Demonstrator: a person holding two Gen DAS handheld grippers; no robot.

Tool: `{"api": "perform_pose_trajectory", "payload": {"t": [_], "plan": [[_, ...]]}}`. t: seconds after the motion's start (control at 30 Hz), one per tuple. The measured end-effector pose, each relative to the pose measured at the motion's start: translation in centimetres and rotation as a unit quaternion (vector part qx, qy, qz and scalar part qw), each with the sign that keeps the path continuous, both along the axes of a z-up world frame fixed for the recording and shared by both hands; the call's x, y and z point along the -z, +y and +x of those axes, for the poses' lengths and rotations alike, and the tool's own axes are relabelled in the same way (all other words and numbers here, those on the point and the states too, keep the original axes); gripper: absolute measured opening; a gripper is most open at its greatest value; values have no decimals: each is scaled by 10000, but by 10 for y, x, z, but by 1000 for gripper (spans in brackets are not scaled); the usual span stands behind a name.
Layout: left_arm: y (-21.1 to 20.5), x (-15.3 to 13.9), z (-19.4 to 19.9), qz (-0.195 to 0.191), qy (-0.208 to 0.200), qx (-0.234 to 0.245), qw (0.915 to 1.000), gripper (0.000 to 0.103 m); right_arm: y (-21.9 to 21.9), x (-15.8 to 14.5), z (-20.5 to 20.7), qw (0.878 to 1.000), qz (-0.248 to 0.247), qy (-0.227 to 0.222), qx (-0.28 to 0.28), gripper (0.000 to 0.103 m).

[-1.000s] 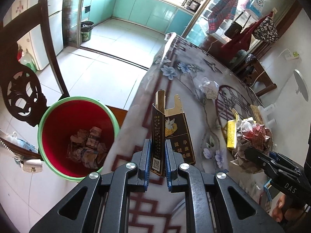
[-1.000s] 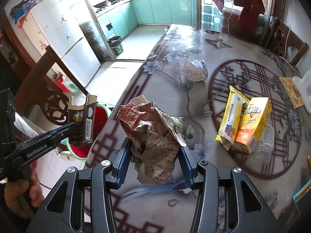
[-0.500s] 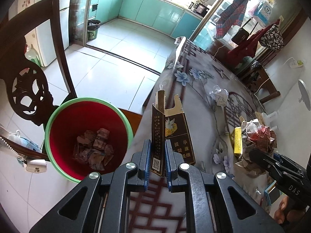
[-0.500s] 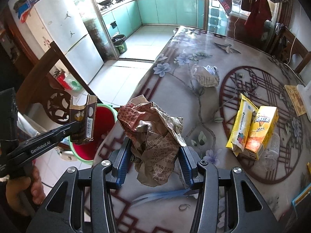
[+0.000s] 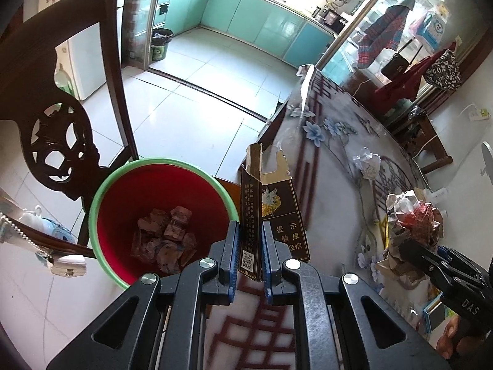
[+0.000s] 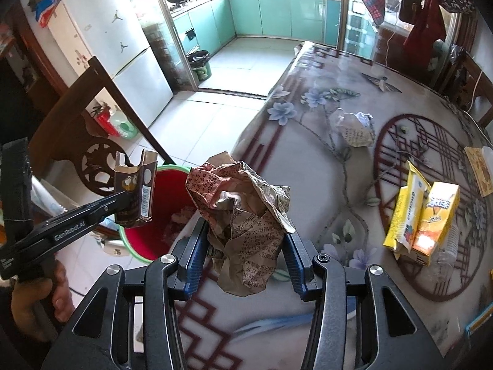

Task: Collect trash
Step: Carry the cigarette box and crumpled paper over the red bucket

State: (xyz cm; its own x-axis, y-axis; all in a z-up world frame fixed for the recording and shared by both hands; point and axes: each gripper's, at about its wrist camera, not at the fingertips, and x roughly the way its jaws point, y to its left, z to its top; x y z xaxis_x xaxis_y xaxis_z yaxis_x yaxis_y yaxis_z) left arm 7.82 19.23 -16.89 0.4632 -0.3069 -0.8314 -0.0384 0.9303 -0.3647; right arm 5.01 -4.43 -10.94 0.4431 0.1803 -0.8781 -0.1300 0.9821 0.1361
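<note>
My left gripper [image 5: 249,246] is shut on a dark brown empty cigarette pack [image 5: 271,212], held upright just right of a red bin with a green rim [image 5: 160,212] that has paper scraps inside. The pack [image 6: 134,192] and bin [image 6: 154,240] also show in the right wrist view. My right gripper [image 6: 246,246] is shut on a large crumpled wad of printed paper [image 6: 243,215], held above the table's left edge near the bin. The wad also shows in the left wrist view [image 5: 413,219].
On the flowered table [image 6: 323,160] lie a crumpled paper ball [image 6: 354,129], a yellow packet [image 6: 403,209] and an orange juice carton [image 6: 437,219]. A carved dark wooden chair [image 5: 58,117] stands behind the bin. A fridge [image 6: 111,52] and a tiled kitchen floor lie beyond.
Both grippers have moved left toward the bin with their loads; the bin now sits closer beneath the cigarette pack. Both grips are unchanged.
</note>
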Motion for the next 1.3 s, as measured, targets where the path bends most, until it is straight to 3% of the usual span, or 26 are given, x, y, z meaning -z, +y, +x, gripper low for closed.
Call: {"api": "perform_pose_trajectory", "payload": {"t": [1.3], "plan": [[117,39,4,121,407,-870,9953,11,122,23,43,9930,-61,339,-1130,45]]}}
